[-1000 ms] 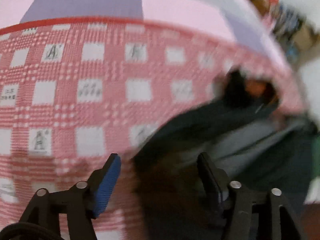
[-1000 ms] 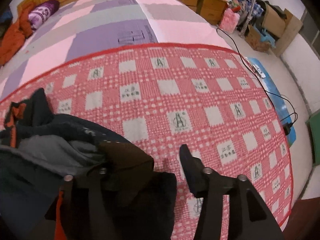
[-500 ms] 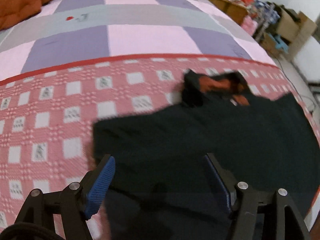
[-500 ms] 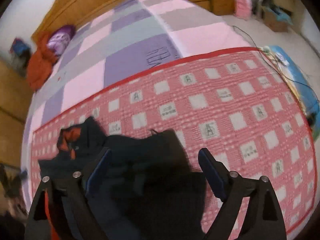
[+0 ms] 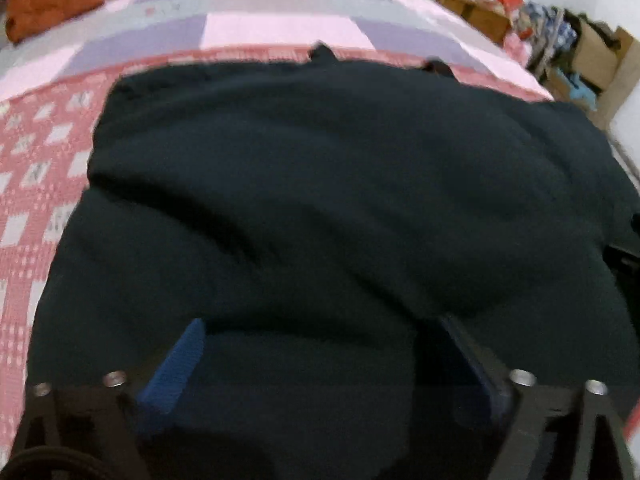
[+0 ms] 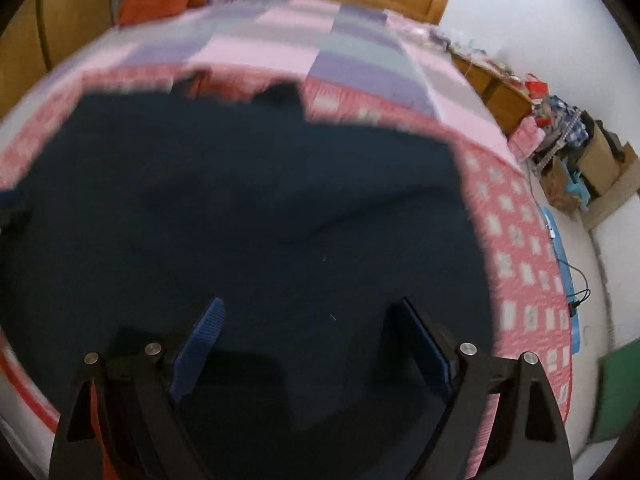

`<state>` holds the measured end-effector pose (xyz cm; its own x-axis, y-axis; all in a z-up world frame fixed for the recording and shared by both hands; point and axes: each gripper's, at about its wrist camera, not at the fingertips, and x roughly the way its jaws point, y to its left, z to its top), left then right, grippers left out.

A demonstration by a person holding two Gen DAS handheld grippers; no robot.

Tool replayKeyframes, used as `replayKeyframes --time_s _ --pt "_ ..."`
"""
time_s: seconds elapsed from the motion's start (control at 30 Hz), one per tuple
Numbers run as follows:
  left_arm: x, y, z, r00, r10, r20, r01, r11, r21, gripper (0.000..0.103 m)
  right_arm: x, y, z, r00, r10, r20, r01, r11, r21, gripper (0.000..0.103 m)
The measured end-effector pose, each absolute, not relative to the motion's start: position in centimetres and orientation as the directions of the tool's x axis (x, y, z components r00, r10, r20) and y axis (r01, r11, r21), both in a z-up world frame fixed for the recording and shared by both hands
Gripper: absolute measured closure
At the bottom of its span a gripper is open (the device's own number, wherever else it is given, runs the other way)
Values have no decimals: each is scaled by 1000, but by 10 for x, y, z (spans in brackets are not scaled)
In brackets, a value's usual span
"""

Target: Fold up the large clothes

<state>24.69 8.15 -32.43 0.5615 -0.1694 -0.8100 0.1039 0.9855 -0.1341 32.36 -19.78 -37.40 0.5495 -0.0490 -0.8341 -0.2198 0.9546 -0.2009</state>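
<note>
Dark garment (image 5: 340, 184) spread flat on red checked blanket (image 6: 520, 248); left claw (image 5: 320, 344), right claw (image 6: 308, 320) opening, empty.

Soft even indoor light, heavy motion blur both views, fisheye warp at edges, no glare

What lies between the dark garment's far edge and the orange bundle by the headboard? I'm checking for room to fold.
Only bare bedding: pink-and-red checked blanket, then the pastel patchwork cover. The right wrist view shows it best.
</note>
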Motion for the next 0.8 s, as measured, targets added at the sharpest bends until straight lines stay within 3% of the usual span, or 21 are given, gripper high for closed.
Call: replayKeyframes --time_s 0.03,0.3,0.57,0.63,0.73,0.8 --pt "255 85 -328 584 -153 -797 93 988 -122 0 334 -202 -379 562 -62 -825 -185 963 -197 0" --pt "322 144 -341 597 1 -802 -120 989 -87 0 437 -261 -388 543 -90 -835 12 995 -100 0" --pt "359 166 -334 541 194 -819 -194 976 102 2 476 -316 -389 496 -172 -851 187 978 -89 0" --pt "360 145 -322 591 141 -794 -123 989 84 2 469 -296 -377 549 -212 -808 145 977 -158 0" --pt "365 92 -305 652 10 -758 44 998 52 1 452 -240 -360 648 -84 -757 -68 984 -167 0" --pt "379 64 -313 626 -13 -779 111 991 72 1 453 -202 -364 644 -58 -763 -182 957 -226 0"
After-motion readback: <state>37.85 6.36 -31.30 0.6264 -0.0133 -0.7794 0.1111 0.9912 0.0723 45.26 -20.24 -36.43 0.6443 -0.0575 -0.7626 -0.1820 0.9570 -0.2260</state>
